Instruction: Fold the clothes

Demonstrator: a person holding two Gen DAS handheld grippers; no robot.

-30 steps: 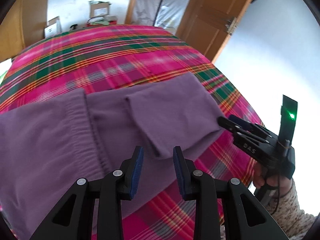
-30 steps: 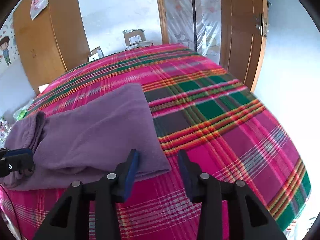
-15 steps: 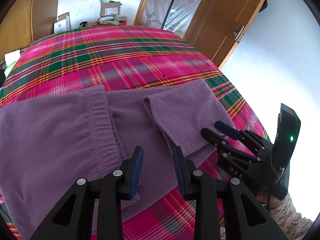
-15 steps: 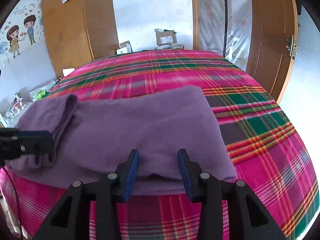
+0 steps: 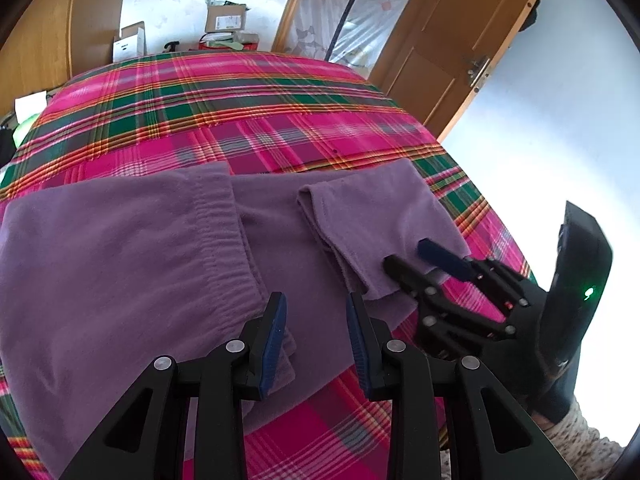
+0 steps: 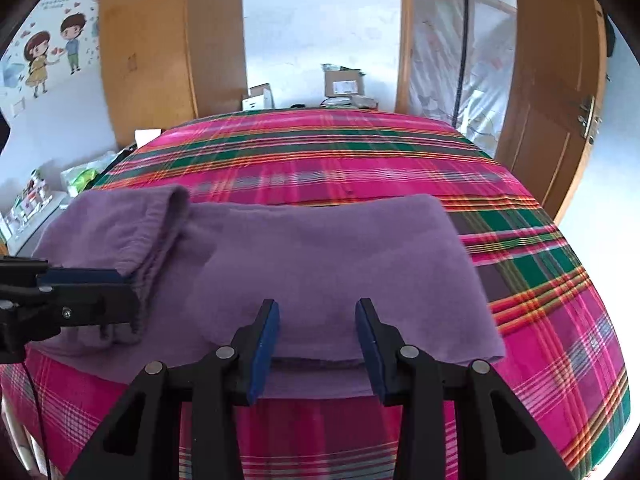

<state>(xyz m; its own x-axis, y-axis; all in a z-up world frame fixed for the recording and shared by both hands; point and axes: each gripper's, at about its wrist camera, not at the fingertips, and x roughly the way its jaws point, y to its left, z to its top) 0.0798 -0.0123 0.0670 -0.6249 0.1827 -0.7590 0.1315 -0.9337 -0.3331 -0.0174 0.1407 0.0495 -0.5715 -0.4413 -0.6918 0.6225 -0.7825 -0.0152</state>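
Purple fleece trousers (image 5: 140,248) lie folded across the pink plaid bed cover (image 5: 256,120). The elastic waistband (image 5: 224,220) is on the left and a folded leg end (image 5: 380,216) on the right. My left gripper (image 5: 316,300) is open over the trousers' near edge, just right of the waistband. In the left wrist view my right gripper (image 5: 406,254) is open, its fingers straddling the near corner of the leg end. The right wrist view shows the right gripper (image 6: 317,304) open around the near edge of the trousers (image 6: 320,248), and the left gripper (image 6: 132,292) at the waistband (image 6: 160,232).
The bed cover (image 6: 540,300) stretches bare beyond and to the right of the trousers. A wooden door (image 5: 452,52) stands at the right and a wardrobe (image 6: 160,48) at the left. Cardboard boxes (image 6: 344,84) sit past the far end. A knitted sleeve (image 5: 576,436) shows behind the right gripper.
Both grippers have moved in toward the trousers. The right gripper swung left from the bare cover onto the folded leg end; the left shifted toward the waistband. Both stay open.
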